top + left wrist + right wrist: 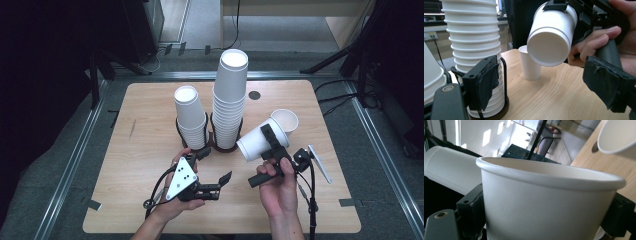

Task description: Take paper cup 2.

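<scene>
Your left gripper [216, 169] waits with its jaws apart, gripping nothing, just short of the two racked stacks: the shorter stack [190, 116] ahead of it, the taller stack [229, 100] beside that. Your right gripper [273, 145] is clamped across the wall of the paper cup [262, 140], carried on its side with its base toward your left gripper. I judge you are mid-carry; next, turn it upright and set it on the counter [145, 150] beside the single standing cup [287, 120] just beyond it. Count: two stacks, two loose cups.
</scene>
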